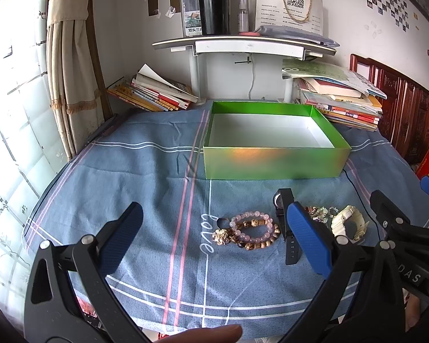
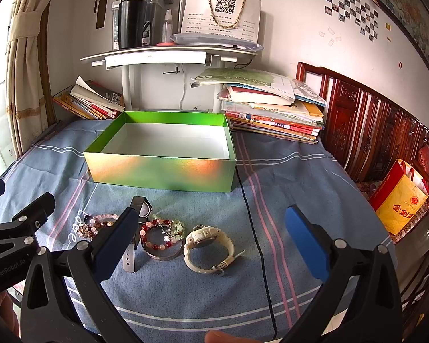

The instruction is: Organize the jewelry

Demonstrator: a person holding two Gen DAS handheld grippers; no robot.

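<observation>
Ahead, bare cloth [image 2: 186, 294] before green box [image 2: 163, 171]

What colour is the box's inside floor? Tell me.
White, with green walls around it; clearest in the right wrist view.

We see an open green box [image 2: 160, 168] mid-frame; below it lie pink bead bracelets [image 1: 251, 230], a black watch [image 1: 284, 214], a red-beaded bangle [image 2: 161, 240] and a cream watch [image 2: 207, 245].
</observation>
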